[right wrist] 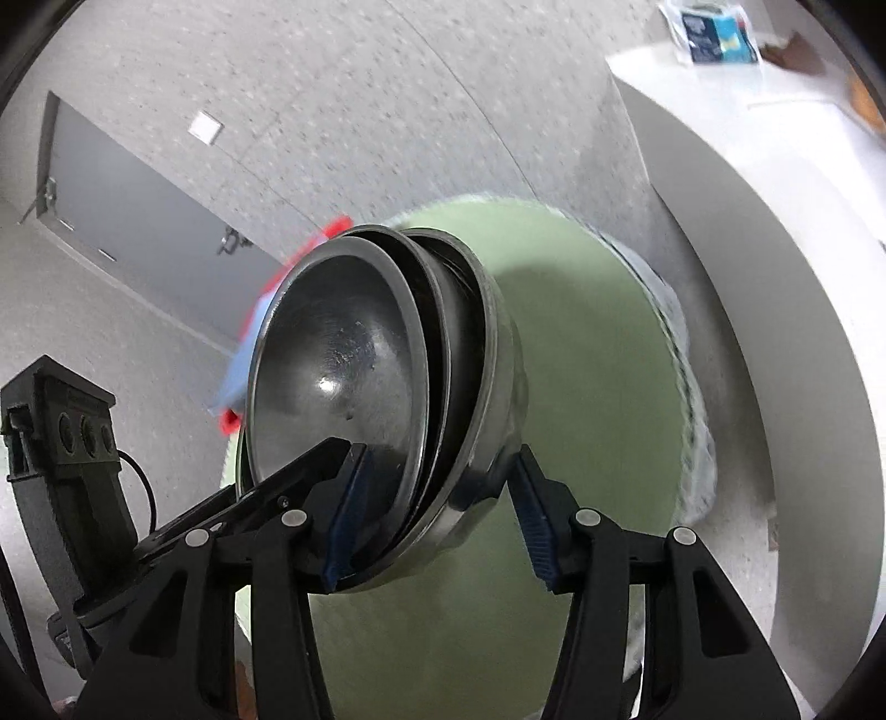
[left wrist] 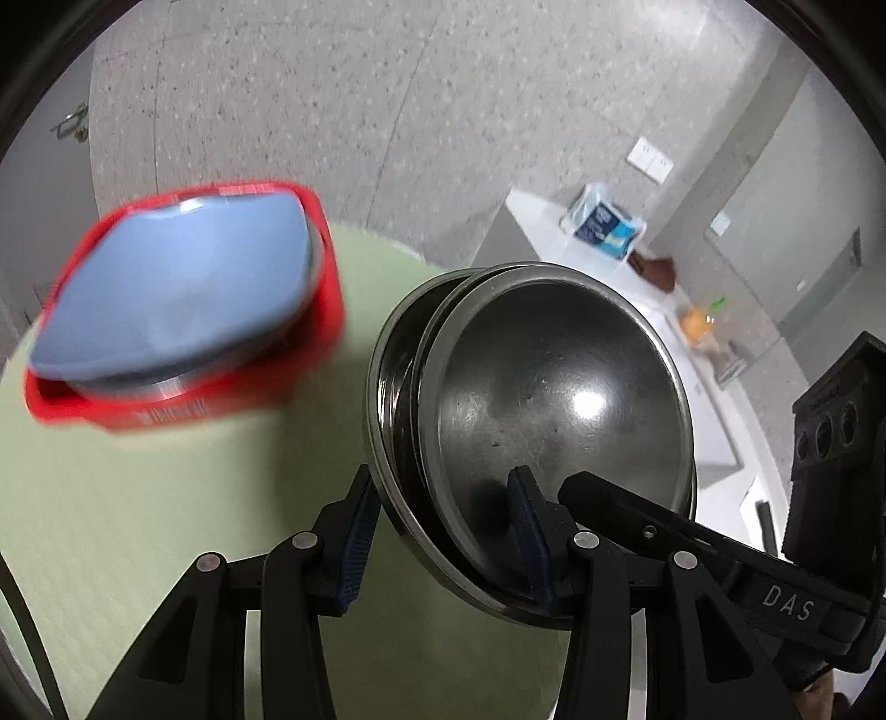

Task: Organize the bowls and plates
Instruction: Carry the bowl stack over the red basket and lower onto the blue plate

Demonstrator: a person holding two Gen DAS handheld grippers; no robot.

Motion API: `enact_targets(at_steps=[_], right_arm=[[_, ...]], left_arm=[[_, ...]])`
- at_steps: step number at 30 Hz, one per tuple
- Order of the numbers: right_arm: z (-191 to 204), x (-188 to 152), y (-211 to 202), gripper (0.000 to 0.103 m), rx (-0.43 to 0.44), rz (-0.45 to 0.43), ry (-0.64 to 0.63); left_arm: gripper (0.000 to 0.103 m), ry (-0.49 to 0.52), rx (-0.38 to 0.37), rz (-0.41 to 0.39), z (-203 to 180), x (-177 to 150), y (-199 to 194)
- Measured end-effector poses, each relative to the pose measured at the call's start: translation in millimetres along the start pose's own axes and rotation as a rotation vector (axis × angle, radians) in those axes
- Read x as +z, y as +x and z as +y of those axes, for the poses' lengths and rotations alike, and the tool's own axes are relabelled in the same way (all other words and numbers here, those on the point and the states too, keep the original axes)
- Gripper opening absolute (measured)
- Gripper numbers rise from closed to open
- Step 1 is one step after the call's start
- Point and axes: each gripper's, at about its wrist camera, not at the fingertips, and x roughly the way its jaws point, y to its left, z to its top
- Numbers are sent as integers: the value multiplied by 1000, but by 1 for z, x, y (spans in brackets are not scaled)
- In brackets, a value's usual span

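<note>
Black linkages and blue pads of the left tool (left wrist: 437, 545) fill the lower edge of the left wrist view, clamped on the near rim of a stack of steel bowls (left wrist: 554, 399): one pad presses the outer wall, the other sits inside the top bowl. Stack tilted, mouth toward the camera, lifted clear of the pale green counter (left wrist: 166, 526). Right tool's arm, lettered DAS, crosses in from the right of this view and reaches into the same bowl. Beyond and left of the left tool, well apart from the stack: a red tray (left wrist: 326, 310) on the counter carrying a blue plate (left wrist: 171, 293) over a steel rim, all motion-blurred. Right wrist view shows the right tool (right wrist: 437, 526) gripping the same stack of steel bowls (right wrist: 338, 365) at its near edge, one blue pad inside the top bowl, the other against the outer wall of the lowest bowl. This view gives the nesting better: at least three rims fanned apart, not seated flush. Only a sliver of the red tray (right wrist: 332, 230) and blue plate (right wrist: 243, 365) shows behind the stack here. Left tool's body enters at the left edge, its finger beside the right tool's inner pad. Both tools point downward at a slant, side by side on one rim. White side counter (right wrist: 764, 144) with a blue-and-white packet (right wrist: 714, 30) stands far beyond to the right.
</note>
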Motion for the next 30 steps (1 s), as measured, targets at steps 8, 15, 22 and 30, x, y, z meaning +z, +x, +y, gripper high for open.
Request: enact_targets(at_steps=[8,15,22,30], right_arm=[[63,36,21,52,26,-42,-67],[112,52,65,52,47,-13,-150],[141,57,117,52,46,66,-197],[147,58,156,52,7,130,-214]], left_arm=[[44,-57,-13,-70,62,38,-28],[44,-156,34,-105,125,54,-48],[44,-219,84,-71,158,61,-42],[43,-261,101,-14,174,72,-21]])
